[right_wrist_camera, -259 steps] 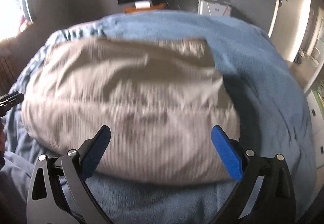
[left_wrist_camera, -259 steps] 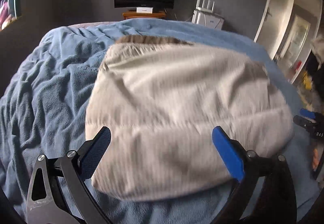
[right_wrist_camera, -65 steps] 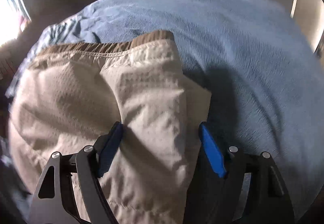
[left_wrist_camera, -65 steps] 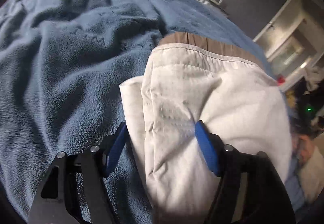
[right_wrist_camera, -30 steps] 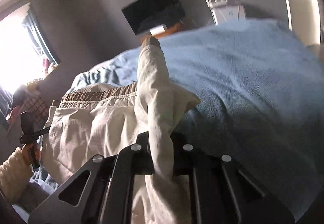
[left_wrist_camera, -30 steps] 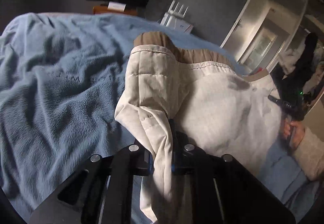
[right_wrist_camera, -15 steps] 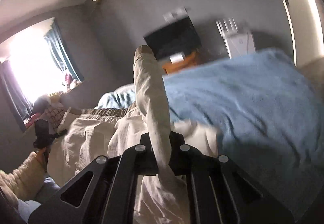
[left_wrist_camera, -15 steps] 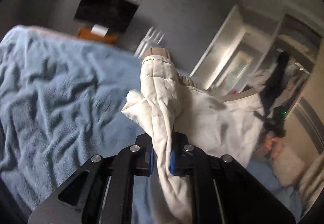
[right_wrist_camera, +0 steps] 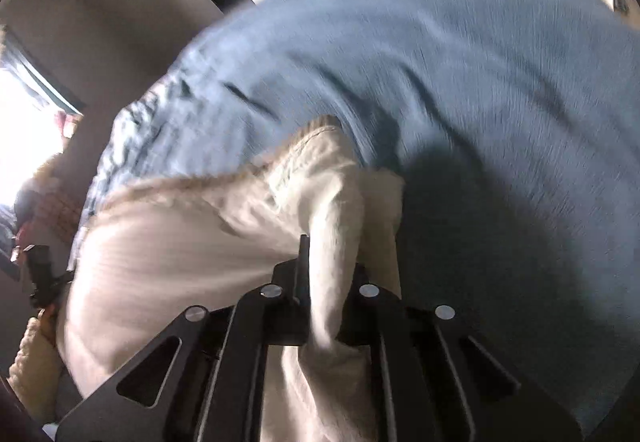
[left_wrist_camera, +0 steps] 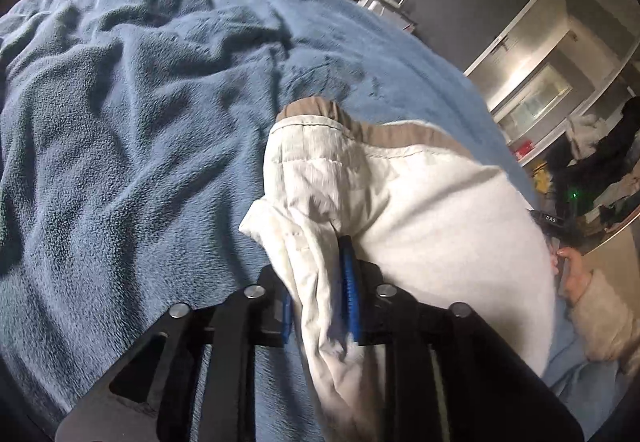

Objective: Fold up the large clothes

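**Cream garment bunched on the bed, gripped at both corners**

A cream, waffle-textured cotton garment with a tan ribbed band [left_wrist_camera: 400, 170] is seen lying crumpled on a blue fleece blanket [left_wrist_camera: 140, 102] spread over the bed. In the left wrist view it fills the area from 12 to 4 o'clock of the left claw [left_wrist_camera: 320, 298], whose jaws are opening with a fold of cloth between the blue pads. The right claw [right_wrist_camera: 324, 294] is pressed tight on another fold; the garment [right_wrist_camera: 180, 242] is spread toward 9 o'clock, blurred.
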The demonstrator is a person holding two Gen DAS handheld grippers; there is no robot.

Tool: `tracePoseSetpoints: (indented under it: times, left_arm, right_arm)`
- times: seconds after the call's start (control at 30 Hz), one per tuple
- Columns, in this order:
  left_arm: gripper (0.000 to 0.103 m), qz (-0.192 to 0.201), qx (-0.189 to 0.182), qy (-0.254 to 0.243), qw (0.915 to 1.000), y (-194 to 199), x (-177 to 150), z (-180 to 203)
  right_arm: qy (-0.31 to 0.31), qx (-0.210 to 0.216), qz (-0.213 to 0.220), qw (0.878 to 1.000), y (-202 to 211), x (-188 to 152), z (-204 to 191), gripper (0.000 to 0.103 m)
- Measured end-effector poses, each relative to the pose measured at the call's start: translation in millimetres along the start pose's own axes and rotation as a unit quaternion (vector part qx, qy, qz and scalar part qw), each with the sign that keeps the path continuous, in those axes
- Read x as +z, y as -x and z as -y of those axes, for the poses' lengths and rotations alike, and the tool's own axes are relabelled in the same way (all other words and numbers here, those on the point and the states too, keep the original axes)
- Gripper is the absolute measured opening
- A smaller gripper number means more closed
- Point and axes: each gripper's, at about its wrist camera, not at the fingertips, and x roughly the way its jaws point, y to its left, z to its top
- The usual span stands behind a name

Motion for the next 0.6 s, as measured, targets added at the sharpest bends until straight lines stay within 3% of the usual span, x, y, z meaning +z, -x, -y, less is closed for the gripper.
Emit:
tracePoseSetpoints:
  times: [0.17,0.2,0.27,0.3,0.33,0.4,0.53,0.6]
  left_arm:
    - [0.036,0.001,0.016,0.003,0.9999,-6,-5,-6]
    - [0.036,0.003,0.017,-0.001,0.9998,-2,-5,-4]
    - [0.040,0.006,0.017,0.005,0.9998,5,-6,-1]
    - [0.043,0.005,0.016,0.011,0.9998,10,-6,0]
    - [0.047,0.006,0.013,0.011,0.9998,12,-7,2]
    - [0.049,0.001,0.021,0.003,0.9998,14,-11,6]
    - [0.049,-0.002,0.026,0.002,0.9996,12,-12,7]
    - [0.049,-0.005,0.028,0.003,0.9996,9,-11,7]
  right_arm:
    - [-0.022,0.017,-0.002,1.000,-18,-10,12,0.011]
    - [-0.021,0.013,0.004,1.000,-12,-12,11,0.018]
    - [-0.022,0.004,0.012,1.000,3,-14,9,0.039]
    - [-0.025,0.011,0.018,0.999,10,-13,9,0.065]
    - [-0.028,0.013,0.025,0.999,19,-12,10,0.081]
    - [-0.030,0.024,0.010,0.999,21,-9,14,0.083]
    - [-0.049,0.100,-0.063,0.992,-9,-19,19,0.083]
    - [-0.048,0.110,-0.079,0.990,-21,-17,18,0.084]
